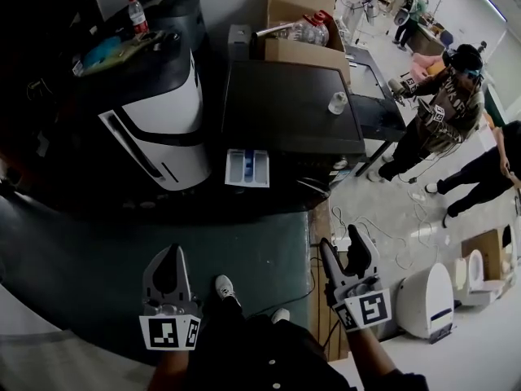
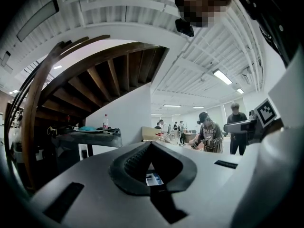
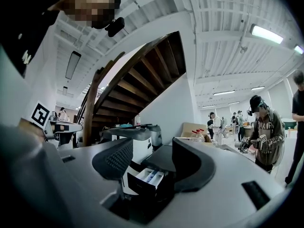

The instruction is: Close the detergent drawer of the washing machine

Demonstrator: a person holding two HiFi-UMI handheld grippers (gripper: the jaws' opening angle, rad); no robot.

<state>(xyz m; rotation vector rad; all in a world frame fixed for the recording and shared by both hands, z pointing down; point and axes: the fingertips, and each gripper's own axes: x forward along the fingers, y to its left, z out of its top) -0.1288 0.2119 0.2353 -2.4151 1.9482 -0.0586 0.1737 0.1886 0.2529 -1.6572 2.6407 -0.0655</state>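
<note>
The detergent drawer (image 1: 247, 168) juts open from the front of the washing machine (image 1: 293, 112), well ahead of both claws. It is likely light, rigid plastic on runners, so a flat push on its front panel should do. The left claw (image 1: 170, 255) is clenched and empty; the right claw (image 1: 345, 247) is released and empty. A white appliance (image 1: 167, 125) stands beside the machine, and cables (image 1: 383, 235) lie off the path

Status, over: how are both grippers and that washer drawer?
Left gripper fingers shut, empty; right gripper fingers open, empty. White-and-blue plastic detergent drawer stands pulled out, untouched. Nothing seen blocking it.
</note>
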